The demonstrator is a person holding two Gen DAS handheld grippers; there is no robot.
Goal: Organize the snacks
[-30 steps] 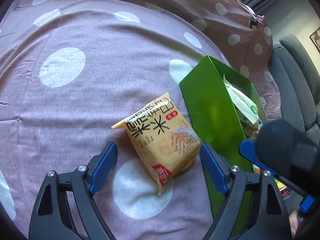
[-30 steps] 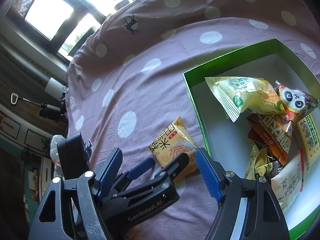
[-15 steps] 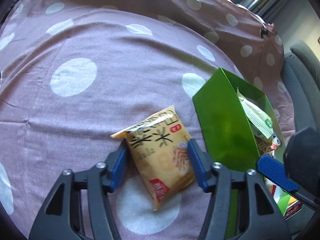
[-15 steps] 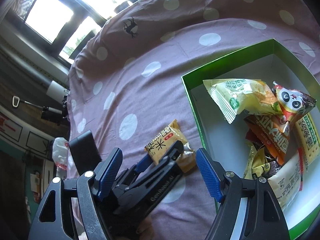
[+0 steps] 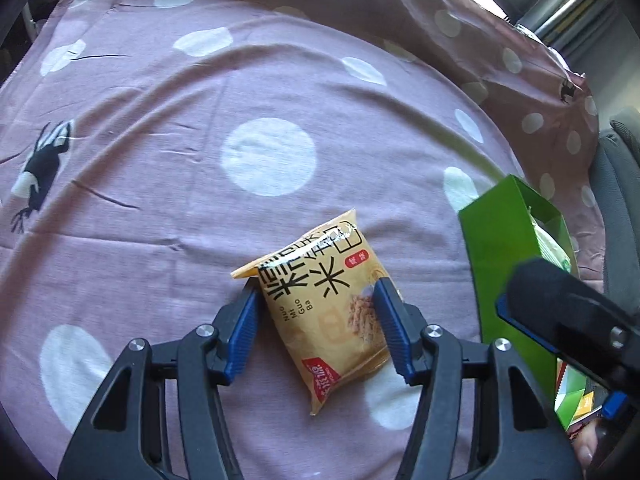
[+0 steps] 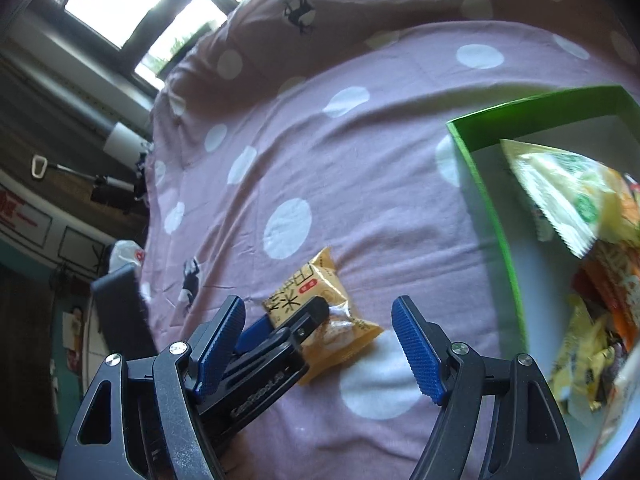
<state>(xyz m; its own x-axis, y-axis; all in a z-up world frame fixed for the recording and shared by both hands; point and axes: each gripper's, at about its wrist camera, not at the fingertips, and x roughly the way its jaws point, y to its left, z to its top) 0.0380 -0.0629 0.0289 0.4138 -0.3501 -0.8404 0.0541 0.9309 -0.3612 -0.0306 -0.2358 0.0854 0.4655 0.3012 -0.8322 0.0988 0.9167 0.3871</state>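
Since 1 s ago the left claw (image 5: 316, 320) has closed in; its pads now pinch the yellow snack pack (image 5: 324, 304) from both sides.

Left wrist view: pack lies on the dotted cloth (image 5: 160, 208), near the green box (image 5: 504, 248), not touching. Step looks like pickup; next calls for lift & carry over the box wall.

Right wrist view: right claw (image 6: 320, 356) spread wide, holding nothing. Only here: box (image 6: 488, 216) inside, w/ other snacks (image 6: 568, 192) piled.
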